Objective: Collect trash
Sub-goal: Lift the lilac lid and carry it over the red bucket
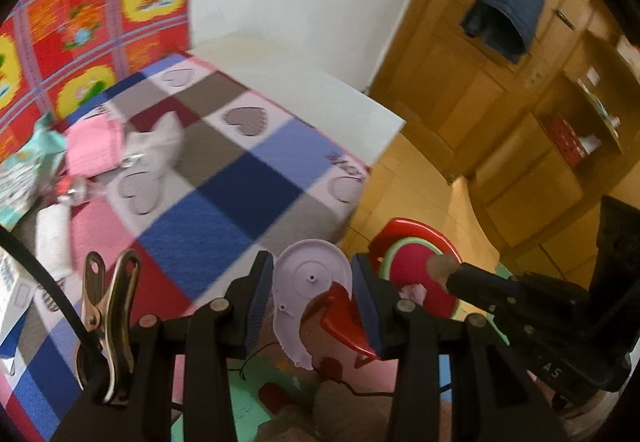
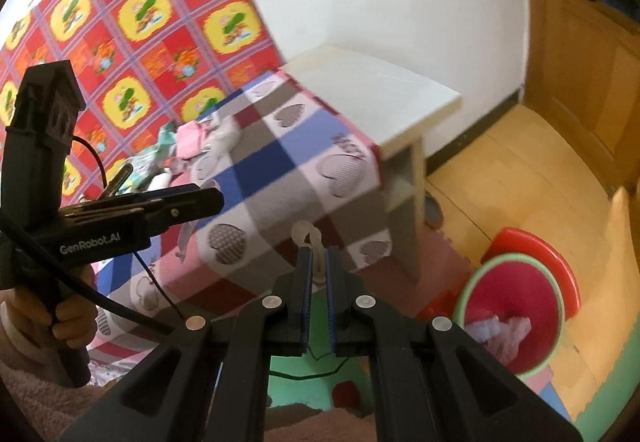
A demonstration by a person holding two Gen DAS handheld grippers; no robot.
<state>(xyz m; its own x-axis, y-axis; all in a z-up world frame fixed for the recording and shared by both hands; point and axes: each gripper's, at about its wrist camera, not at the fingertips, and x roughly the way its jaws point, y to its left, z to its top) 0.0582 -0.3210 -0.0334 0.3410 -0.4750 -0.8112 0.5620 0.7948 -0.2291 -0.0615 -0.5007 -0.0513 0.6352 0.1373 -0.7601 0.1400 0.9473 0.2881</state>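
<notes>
My left gripper [image 1: 313, 259] is shut on a lilac plastic tape-dispenser shell [image 1: 308, 282] with a red piece at its lower edge, held out past the table's corner. My right gripper [image 2: 318, 251] is shut on a small cream rubbery loop [image 2: 306, 232] that sticks up from its pads. A round watermelon-patterned bin [image 2: 512, 306] stands on the floor to the right, with crumpled tissue [image 2: 500, 330] inside. In the left wrist view the bin [image 1: 412, 266] lies just behind the right gripper's fingers [image 1: 442, 267]. More litter lies on the checked tablecloth [image 1: 240, 162]: a pink packet [image 1: 94, 150] and white tissue [image 1: 160, 142].
A red stool [image 2: 536, 246] stands behind the bin. A white side table [image 2: 380, 82] adjoins the checked table. Wooden cabinets [image 1: 500, 122] fill the right side, and foam mats [image 2: 296, 374] cover the floor below. A hand [image 2: 68, 322] holds the left gripper's handle. A teal packet [image 1: 28, 170] lies at the table's left.
</notes>
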